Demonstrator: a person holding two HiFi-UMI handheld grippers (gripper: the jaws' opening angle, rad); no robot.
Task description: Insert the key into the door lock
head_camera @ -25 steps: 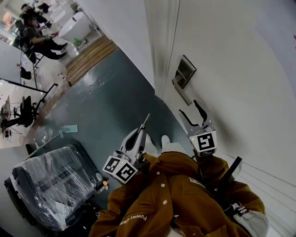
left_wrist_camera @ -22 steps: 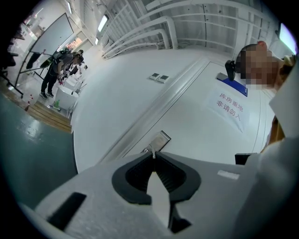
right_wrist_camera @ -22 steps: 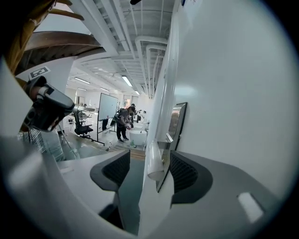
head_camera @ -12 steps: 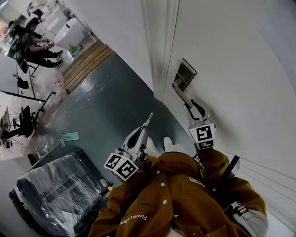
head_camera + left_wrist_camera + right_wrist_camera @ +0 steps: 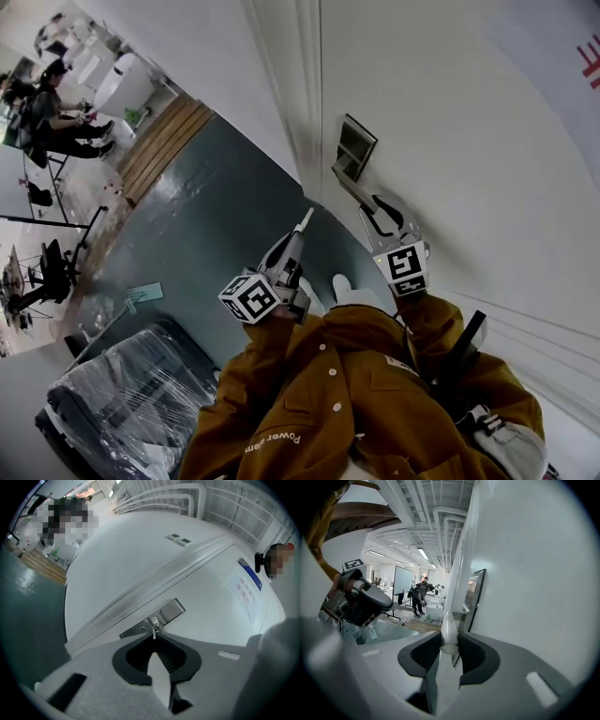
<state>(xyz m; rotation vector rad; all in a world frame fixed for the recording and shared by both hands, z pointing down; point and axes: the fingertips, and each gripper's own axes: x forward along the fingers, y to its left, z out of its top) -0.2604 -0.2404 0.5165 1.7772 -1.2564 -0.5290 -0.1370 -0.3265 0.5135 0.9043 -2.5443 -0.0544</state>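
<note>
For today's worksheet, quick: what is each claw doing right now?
Left claw: closed on the key.
Right claw: closed on the door handle.

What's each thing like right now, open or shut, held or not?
Door, looks shut.
Lock, no key in it yet.
Key, pinched in the left gripper, short of the lock.
Handle, clamped in the right gripper.

Pictured: brown jacket [image 5: 319,394], white snap buttons [image 5: 330,375], white lettering [image 5: 272,441] | left gripper [image 5: 305,219], right gripper [image 5: 371,208]: grey bodies, black jaw pads [image 5: 133,660], black-and-white marker cubes [image 5: 251,298]
</note>
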